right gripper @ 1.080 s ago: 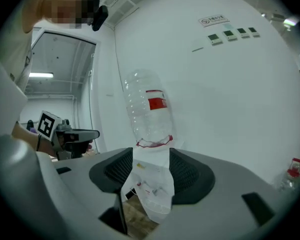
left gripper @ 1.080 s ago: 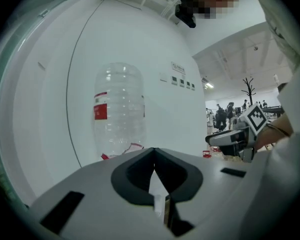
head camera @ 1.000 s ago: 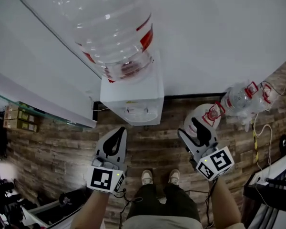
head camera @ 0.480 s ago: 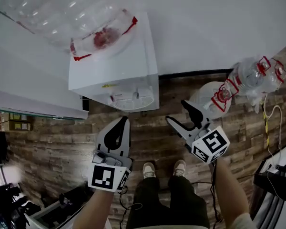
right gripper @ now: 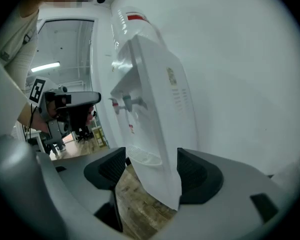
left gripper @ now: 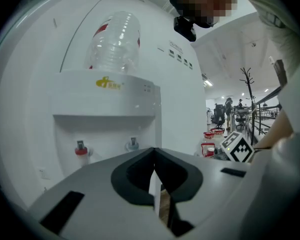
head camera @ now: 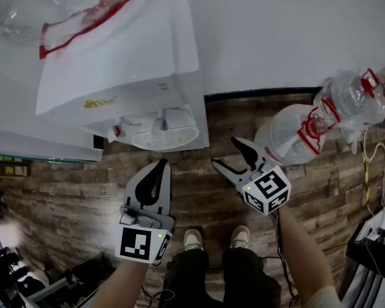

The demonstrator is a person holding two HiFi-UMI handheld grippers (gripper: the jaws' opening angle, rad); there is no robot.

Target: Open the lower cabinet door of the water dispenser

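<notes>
Two tools face the dispenser (head camera: 147, 76) at the floor's wall edge: left gripper (head camera: 159, 165) pinched together, right gripper (head camera: 224, 153) spreading, empty. The door, apparently beneath the tray (head camera: 165, 135), needs open jaws lowered to its edge.

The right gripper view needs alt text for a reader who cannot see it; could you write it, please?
The right gripper, jaws opening and empty, frames the white water dispenser ahead, above wooden floor. Its taps and the left gripper show at left.

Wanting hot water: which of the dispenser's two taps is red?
The left tap in the left gripper view has a red collar; the right tap is bluish.
</notes>
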